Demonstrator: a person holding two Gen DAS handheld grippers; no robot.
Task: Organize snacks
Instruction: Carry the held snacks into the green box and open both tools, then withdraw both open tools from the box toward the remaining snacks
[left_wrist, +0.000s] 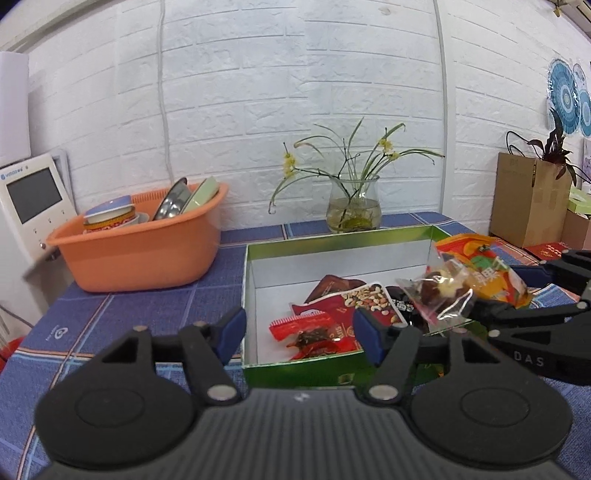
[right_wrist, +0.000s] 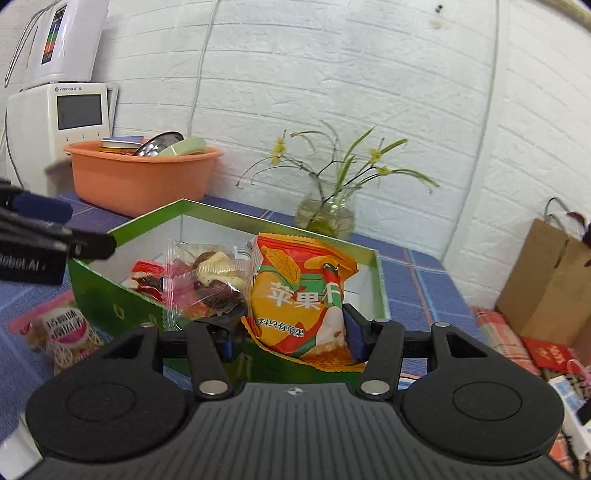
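Right now, step in hand: carrying snacks into the green box (right_wrist: 110, 295); judged mid-task, since several packets already lie inside and one is still out on the desk (left_wrist: 122, 314).
Right tool (right_wrist: 291, 341): closed on two packets at once, the orange apple-chip packet (right_wrist: 303, 295) and a clear-wrapped pastry (right_wrist: 210, 280) pressed beside it; both blue pads bear on the bundle.
Where the load is: held up over the near right part of the box, above its rim, not resting on anything inside.
Key relation: the box floor lies ahead of and below the right tool; the packets stand roughly upright, long axis pointing up from the pads, so they should drop flat once freed.
Left tool (left_wrist: 301, 332): jaws apart, nothing between them; it hangs at the near left corner of the box, with the red snack packets (left_wrist: 306, 328) beyond it.
Nearer hand: the right one, as it carries the load.
Left outside: a pink packet of ring-shaped snacks (right_wrist: 62, 332) on the desk, just left of the box, closer to the left tool.
Risk: two packets in one grip could slip unevenly.
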